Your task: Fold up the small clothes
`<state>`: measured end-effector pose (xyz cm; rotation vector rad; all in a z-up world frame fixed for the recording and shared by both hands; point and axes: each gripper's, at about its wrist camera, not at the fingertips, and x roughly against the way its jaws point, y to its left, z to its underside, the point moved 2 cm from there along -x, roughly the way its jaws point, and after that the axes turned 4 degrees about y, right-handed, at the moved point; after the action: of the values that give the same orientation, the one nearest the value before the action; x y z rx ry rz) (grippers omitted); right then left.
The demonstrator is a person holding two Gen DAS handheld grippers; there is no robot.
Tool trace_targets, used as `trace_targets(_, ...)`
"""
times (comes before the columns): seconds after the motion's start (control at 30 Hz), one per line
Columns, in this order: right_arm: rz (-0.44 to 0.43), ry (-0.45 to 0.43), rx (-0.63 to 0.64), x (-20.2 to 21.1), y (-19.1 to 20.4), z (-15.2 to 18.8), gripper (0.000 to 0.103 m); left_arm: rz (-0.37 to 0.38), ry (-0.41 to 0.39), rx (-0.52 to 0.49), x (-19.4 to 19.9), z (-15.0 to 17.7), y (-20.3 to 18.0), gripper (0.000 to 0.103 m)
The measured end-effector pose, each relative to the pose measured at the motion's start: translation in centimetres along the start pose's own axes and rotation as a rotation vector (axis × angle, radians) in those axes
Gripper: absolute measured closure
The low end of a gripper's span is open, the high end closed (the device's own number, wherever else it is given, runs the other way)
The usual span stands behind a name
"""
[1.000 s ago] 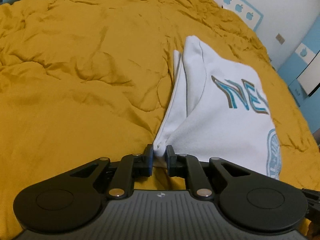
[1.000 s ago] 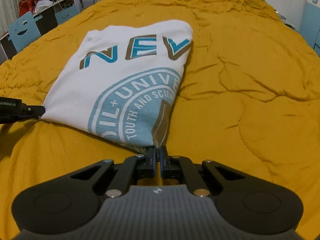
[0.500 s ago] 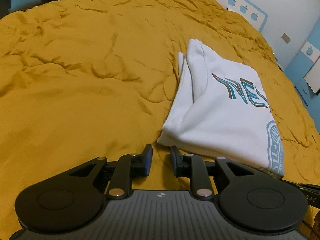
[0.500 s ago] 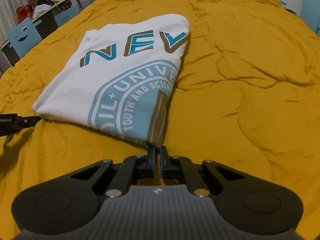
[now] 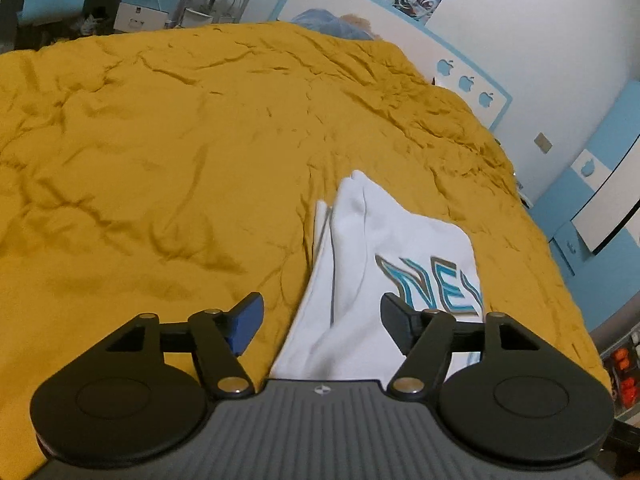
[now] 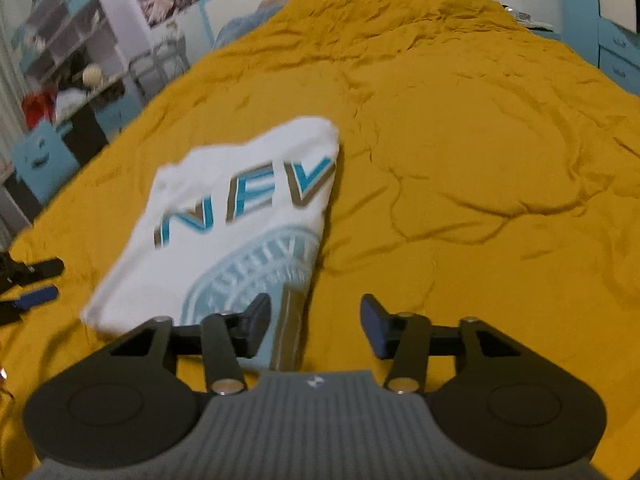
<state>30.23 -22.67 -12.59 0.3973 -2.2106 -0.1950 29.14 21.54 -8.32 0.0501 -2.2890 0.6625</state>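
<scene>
A white T-shirt (image 5: 384, 264) with blue "NEV" lettering and a round light-blue seal lies folded into a rectangle on the mustard-yellow quilt (image 5: 160, 160). It also shows in the right wrist view (image 6: 224, 216). My left gripper (image 5: 322, 316) is open and empty, raised over the shirt's near left corner. My right gripper (image 6: 314, 326) is open and empty, raised over the shirt's near right corner. The left gripper's fingers (image 6: 36, 296) show at the left edge of the right wrist view.
The quilt (image 6: 480, 160) covers the whole bed. A headboard with apple cut-outs (image 5: 464, 80) and white wall stand behind. Blue drawers (image 5: 580, 224) are to the right. Shelves, a chair and a desk (image 6: 72, 92) stand off the bed's left side.
Both grippers have let go of the shirt's near corners, opened wide and lifted up and back. The shirt has settled flat on the quilt.
</scene>
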Motion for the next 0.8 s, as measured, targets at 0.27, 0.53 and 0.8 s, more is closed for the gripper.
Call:
trace_targets(0.27,-0.075,-0.001,-0.093,-3.4,-1.3,-3.0,0.042,0.136,0.052,0.023,-5.4,-2.5,1.7,0.018)
trace_targets(0.53,-0.157,0.015,-0.236,-9.3,-3.1,-6.0,0.041,0.245,0.128,0.114,-11.9,-4.4,3.2,0.018)
trace_targets(0.8,-0.218,0.025,-0.354,-14.6,-5.5,-8.6,0.042,0.320,0.131,0.125,-16.5,-5.4,2.6,0.026)
